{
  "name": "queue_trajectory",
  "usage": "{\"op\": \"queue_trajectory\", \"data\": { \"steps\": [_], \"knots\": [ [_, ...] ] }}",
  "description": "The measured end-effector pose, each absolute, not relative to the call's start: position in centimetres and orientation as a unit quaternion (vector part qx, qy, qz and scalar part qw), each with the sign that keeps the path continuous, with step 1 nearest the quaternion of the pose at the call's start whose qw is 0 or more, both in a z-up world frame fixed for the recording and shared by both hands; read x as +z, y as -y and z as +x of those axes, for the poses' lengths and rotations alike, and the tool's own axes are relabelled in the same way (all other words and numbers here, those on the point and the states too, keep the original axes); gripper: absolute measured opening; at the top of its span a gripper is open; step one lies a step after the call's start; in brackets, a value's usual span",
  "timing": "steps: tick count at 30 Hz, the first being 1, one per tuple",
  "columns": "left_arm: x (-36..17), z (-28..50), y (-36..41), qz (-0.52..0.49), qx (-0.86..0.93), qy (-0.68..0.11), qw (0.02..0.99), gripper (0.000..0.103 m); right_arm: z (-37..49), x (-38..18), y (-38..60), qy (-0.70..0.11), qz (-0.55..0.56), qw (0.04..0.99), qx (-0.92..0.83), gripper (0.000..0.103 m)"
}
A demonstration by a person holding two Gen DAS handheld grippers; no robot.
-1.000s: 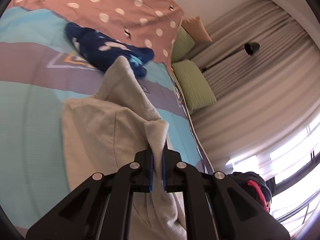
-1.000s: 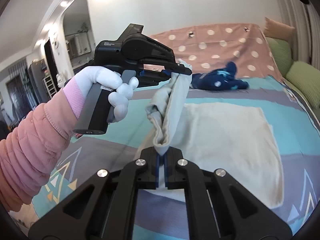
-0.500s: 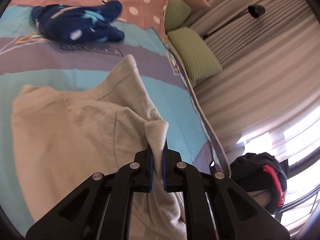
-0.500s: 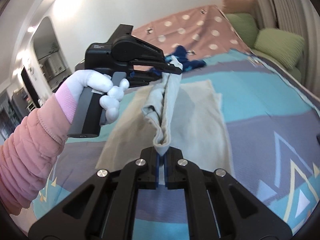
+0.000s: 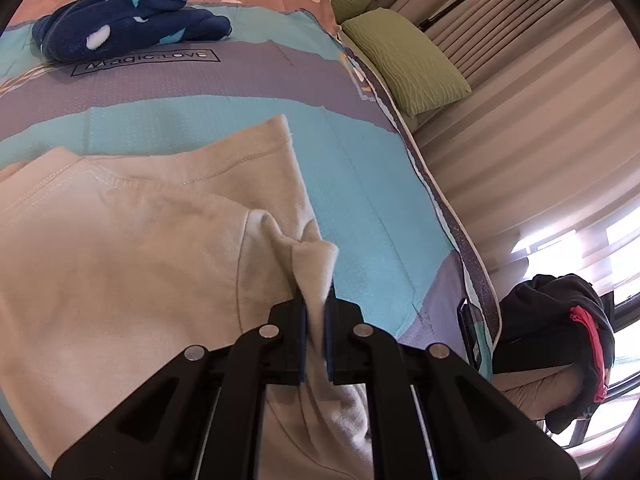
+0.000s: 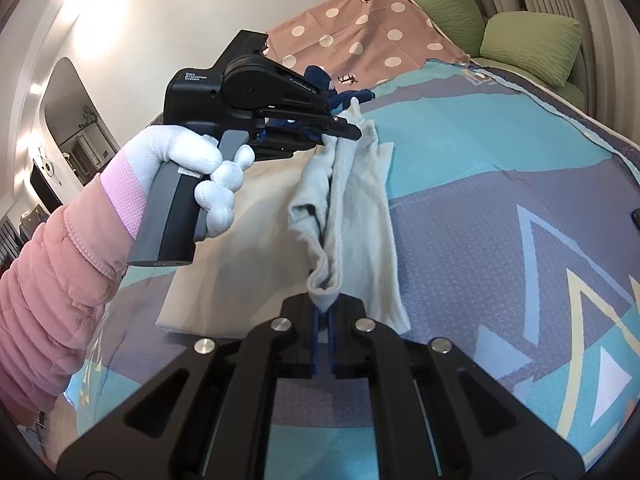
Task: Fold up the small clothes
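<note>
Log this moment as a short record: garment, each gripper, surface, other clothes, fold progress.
garment: cream garment, one edge lifted, the rest lying on the bedspread
left gripper: shut on the garment's far corner, held by a white-gloved hand
right gripper: shut on the near corner
surface: patterned teal and purple bedspread
other clothes: crumpled navy garment farther up the bed, apart from the cream one
fold progress: edge raised between both grippers, not yet laid over

2 green cushions [image 5: 404, 56] lie beside the patterned bedspread [image 5: 360, 184] (printed "Magic LOVE"); striped curtains [image 5: 532, 128] hang behind, a polka-dot cloth [image 6: 360, 36] beyond.
</note>
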State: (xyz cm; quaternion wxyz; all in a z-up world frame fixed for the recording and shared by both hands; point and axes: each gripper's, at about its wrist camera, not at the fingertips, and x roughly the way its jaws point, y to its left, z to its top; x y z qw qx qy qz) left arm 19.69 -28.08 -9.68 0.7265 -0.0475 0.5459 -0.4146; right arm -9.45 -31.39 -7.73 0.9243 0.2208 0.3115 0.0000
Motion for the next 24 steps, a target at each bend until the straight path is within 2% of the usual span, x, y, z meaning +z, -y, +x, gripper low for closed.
{"op": "queue_trajectory", "data": {
  "steps": [8,12,14,16,17,19,22,24],
  "knots": [
    [-9.8,18.8,29.6,-0.029,-0.424,-0.529,0.735,0.013,-9.4,-8.9,32.8,-0.328,0.25,0.911,0.002,0.007],
    [-8.7,17.6,29.7,-0.025,-0.447,-0.513,0.732,0.03,-9.8,-9.3,33.4,-0.344,0.254,0.904,-0.009,0.014],
    [-7.8,16.8,29.2,-0.02,-0.456,-0.5,0.736,0.037,-10.2,-9.5,34.0,-0.347,0.261,0.901,-0.01,0.014],
    [-6.8,15.8,28.4,-0.014,-0.463,-0.484,0.743,0.048,-10.6,-9.5,34.2,-0.347,0.268,0.899,-0.01,0.014],
    [-6.2,15.1,27.6,-0.011,-0.466,-0.472,0.748,0.05,-10.8,-9.5,34.4,-0.348,0.267,0.899,-0.014,0.014],
    [-5.5,14.2,26.1,-0.01,-0.471,-0.459,0.754,0.053,-11.3,-9.2,34.6,-0.349,0.262,0.9,-0.02,0.023],
    [-4.9,12.7,22.7,-0.015,-0.465,-0.44,0.768,0.062,-11.5,-8.5,34.8,-0.346,0.262,0.901,-0.018,0.017],
    [-4.9,11.6,20.0,-0.011,-0.452,-0.424,0.784,0.063,-11.4,-7.2,34.5,-0.334,0.255,0.907,-0.009,0.014]
  ]
}}
